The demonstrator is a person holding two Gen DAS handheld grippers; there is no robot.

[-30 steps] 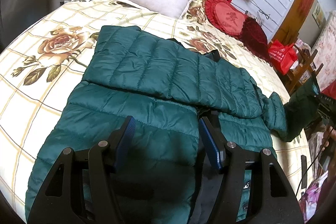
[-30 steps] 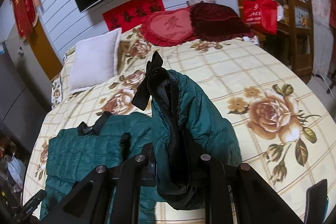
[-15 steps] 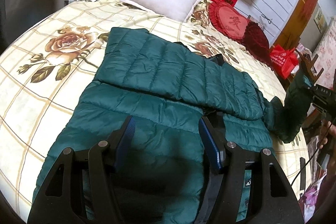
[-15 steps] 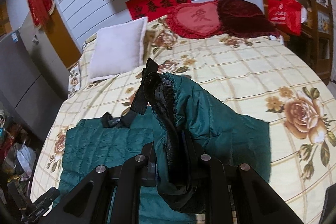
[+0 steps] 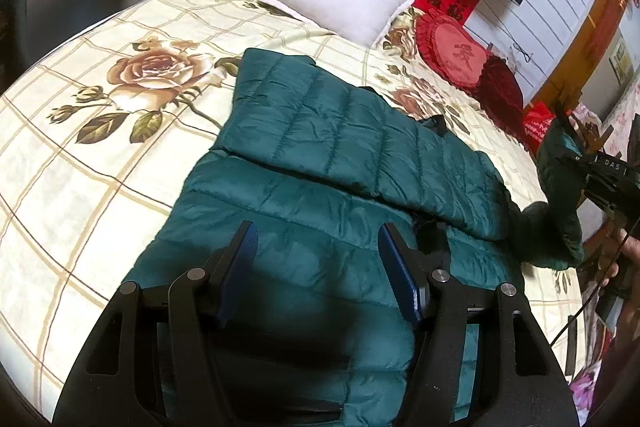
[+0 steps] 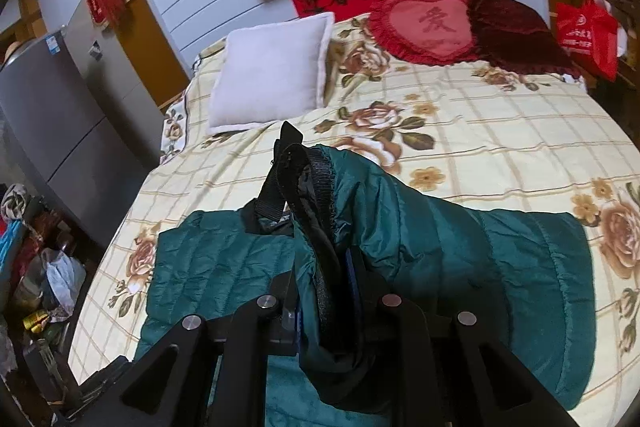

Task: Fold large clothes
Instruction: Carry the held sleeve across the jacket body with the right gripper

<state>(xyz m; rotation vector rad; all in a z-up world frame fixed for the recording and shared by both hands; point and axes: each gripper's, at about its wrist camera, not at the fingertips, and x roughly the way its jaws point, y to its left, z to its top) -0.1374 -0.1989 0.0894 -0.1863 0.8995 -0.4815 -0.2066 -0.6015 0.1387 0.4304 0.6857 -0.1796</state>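
Bed (image 5: 100, 187) with rose-print cover carries the green padded jacket (image 5: 320, 155), spread flat, one sleeve already laid across the body. Jacket's long axis runs away from the left hand-held gripper (image 5: 316, 259) toward the pillow (image 5: 340, 3). Left hand-held gripper hovers over the near hem, fingers apart, holding nothing. Right hand-held gripper (image 6: 326, 291) is clamped on the other sleeve's (image 6: 420, 227) black-trimmed cuff, lifted at the jacket's right side. Judgement: right is placed to carry it leftward across the body.

right gripper (image 6: 326, 301) has carried the jacket sleeve (image 6: 400, 227) over the jacket body (image 6: 224, 267).
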